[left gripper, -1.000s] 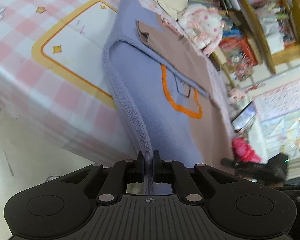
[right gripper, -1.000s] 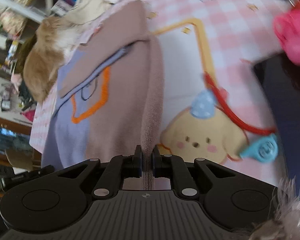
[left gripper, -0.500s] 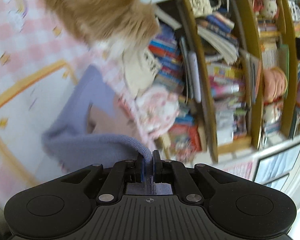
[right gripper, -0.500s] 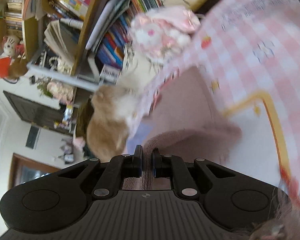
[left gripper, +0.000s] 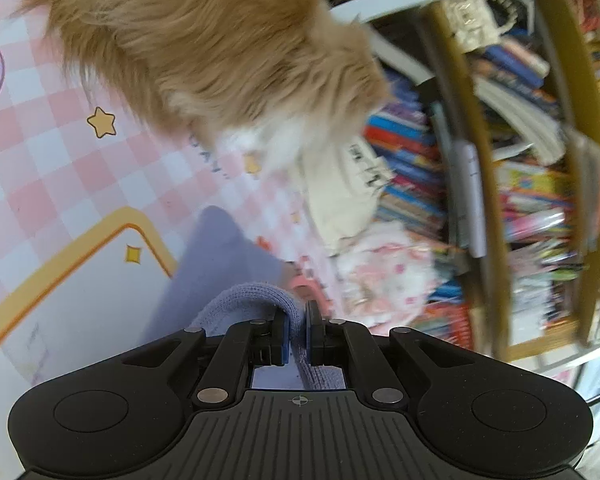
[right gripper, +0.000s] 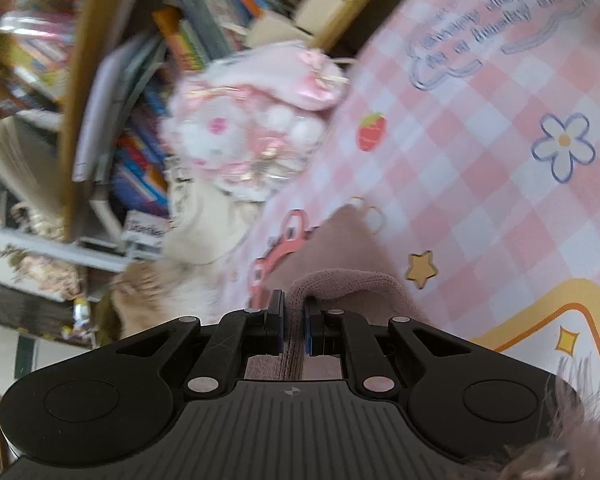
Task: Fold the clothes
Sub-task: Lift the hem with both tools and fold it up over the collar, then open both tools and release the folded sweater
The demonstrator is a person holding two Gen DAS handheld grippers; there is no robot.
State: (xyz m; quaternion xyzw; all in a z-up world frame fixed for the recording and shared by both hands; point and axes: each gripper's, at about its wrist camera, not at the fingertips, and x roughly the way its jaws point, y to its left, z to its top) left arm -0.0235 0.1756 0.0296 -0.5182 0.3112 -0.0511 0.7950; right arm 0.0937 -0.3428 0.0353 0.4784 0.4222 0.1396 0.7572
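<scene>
We see the left tool clamped on the ribbed knit hem of a soft lilac-and-mauve sweater, its jaws just starting to part with the thick rolled edge still pinched between the blue pads, while the right tool grips the dusty mauve ribbed hem of the same sweater. The garment lies low in front of both tools on the tabletop, draped over a smooth pink-and-white checked cloth printed with yellow stars, a rainbow, a strawberry and a daisy. A second ago the sweater lay stretched out flat with its orange stitched outline showing; now the hem has been carried forward over the body, so only a short fold of it shows. A shaggy ginger-and-white furry animal fills the top of the left view, near the sweater's far edge. Behind stand a fluffy pink-and-white plush toy and a wooden bookshelf crammed with books. Blue handwriting on the cloth is too blurred to read.
</scene>
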